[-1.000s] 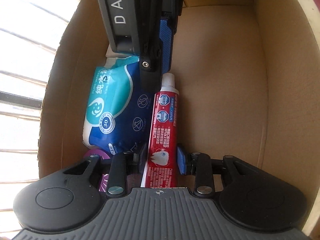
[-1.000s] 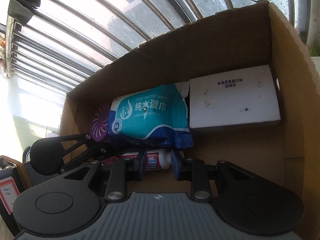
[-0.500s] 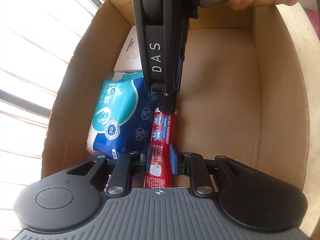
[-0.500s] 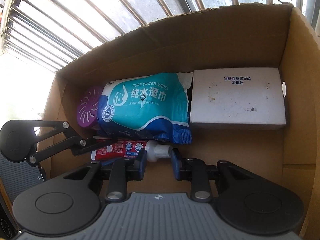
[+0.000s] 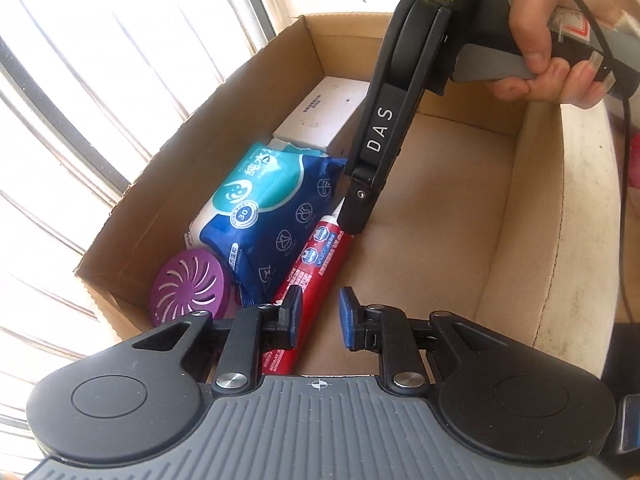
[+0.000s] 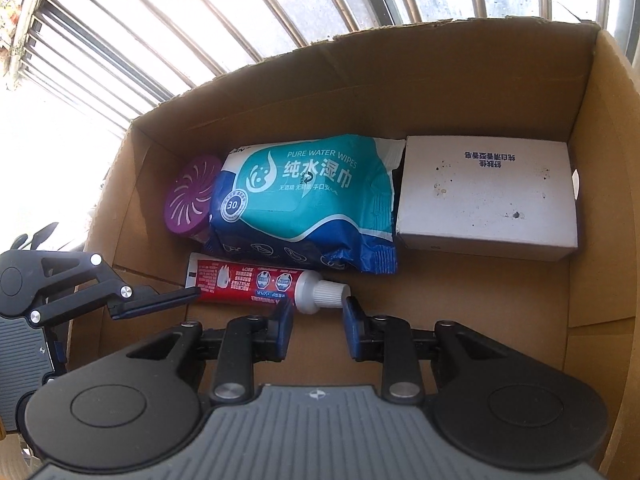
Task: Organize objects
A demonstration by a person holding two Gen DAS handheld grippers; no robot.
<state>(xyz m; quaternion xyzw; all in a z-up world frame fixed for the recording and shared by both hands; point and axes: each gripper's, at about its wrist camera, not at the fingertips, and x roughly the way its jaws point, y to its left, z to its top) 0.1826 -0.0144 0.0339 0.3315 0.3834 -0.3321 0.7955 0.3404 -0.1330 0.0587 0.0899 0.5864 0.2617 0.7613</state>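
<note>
Bright window (image 6: 280, 12) fills the background, its metal bars (image 6: 132, 52) curving across the glare; a pale ledge (image 5: 588, 208) runs along the right in the left view.

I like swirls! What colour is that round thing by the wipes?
Purple disc with white swirl slots, clearest in the left wrist view.

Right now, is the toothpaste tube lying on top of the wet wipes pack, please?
No, the toothpaste tube lies on the box floor beside the wet wipes pack.
</note>
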